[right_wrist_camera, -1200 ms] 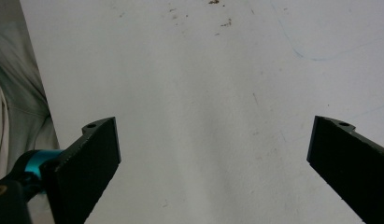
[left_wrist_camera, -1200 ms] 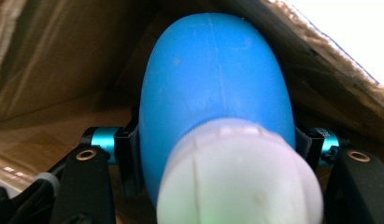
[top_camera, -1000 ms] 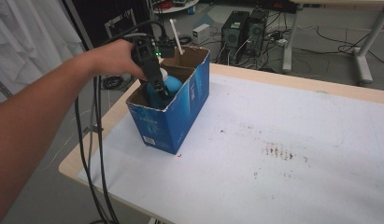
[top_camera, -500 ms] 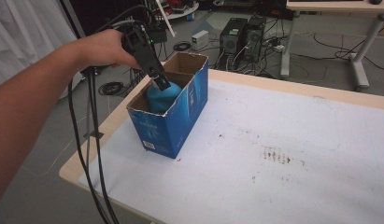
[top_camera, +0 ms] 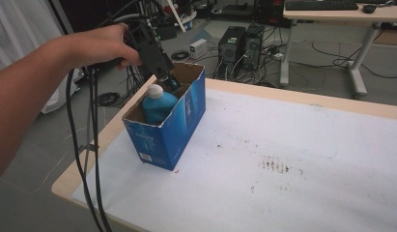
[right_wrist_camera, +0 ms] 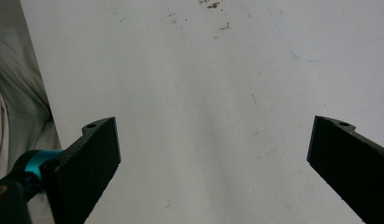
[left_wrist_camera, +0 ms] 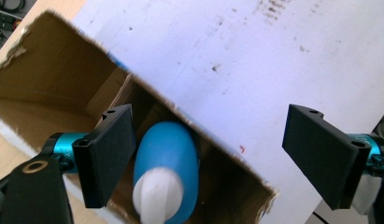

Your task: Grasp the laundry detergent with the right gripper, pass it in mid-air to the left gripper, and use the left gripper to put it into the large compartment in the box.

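A blue bottle (top_camera: 157,104) with a white cap stands inside a blue cardboard box (top_camera: 162,130) at the table's left edge. My left gripper (top_camera: 167,79) hovers just above the bottle's cap and the box's open top, held by a hand coming in from the left. Its jaws have just been opening, and nothing is pressed between them. In the left gripper view the bottle (left_wrist_camera: 166,154) lies below the gripper (left_wrist_camera: 210,119), close to the left pad, inside the box (left_wrist_camera: 54,84). My right gripper (right_wrist_camera: 216,126) stands open over the bare white table (right_wrist_camera: 203,70).
The white table top (top_camera: 292,145) spreads to the right of the box, with dark stains near its middle. Black cables (top_camera: 87,145) hang off the table's left side. Computer towers (top_camera: 242,43) and a desk (top_camera: 341,9) stand on the floor behind.
My left gripper has let go of the bottle and risen out of the box, with its jaws spread wider. The bottle stays in the box.
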